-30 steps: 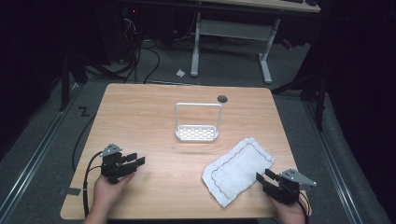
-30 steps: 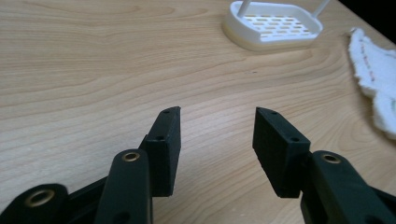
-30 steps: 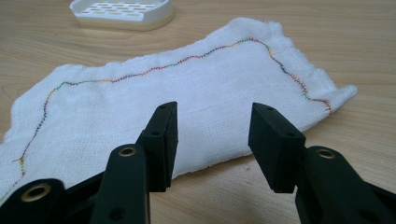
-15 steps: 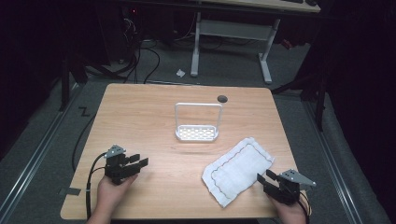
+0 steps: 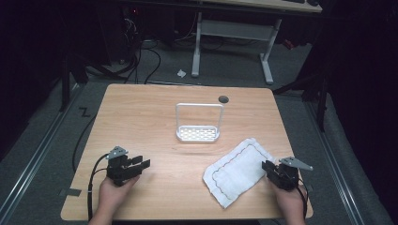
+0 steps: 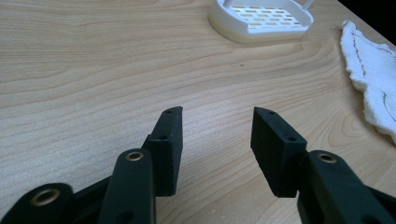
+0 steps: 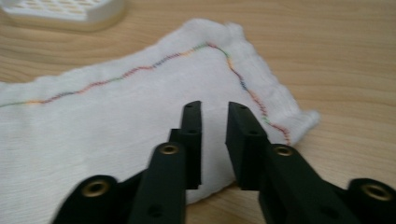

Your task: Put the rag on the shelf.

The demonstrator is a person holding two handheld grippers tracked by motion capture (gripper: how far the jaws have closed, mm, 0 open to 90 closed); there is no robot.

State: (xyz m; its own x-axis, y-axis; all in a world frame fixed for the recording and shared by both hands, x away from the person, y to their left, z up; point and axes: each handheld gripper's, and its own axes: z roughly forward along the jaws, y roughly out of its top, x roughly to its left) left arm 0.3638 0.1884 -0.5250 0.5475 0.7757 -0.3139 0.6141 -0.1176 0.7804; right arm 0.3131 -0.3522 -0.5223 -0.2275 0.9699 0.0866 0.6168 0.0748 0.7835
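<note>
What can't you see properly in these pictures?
- Cloth: right gripper view, blurred; its near edge is hidden behind the right tongs.
- Cloth's far part: left gripper view, cut off by the right edge.
- White rack: left gripper view, its handle is cut off by the top edge.

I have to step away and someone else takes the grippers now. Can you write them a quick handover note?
Left gripper: open, over bare table at the near left, holding nothing.
Right gripper: jaws have just been closing to a narrow gap, poised over the near right edge of the cloth; in the right gripper view the cloth does not look pinched yet.
Cloth: flat at the near right, white with a coloured stitched border.
Rack: mid-table, apart from the cloth.
Done: right gripper brought to the cloth.
Left: probably grip the cloth and handle it.
</note>
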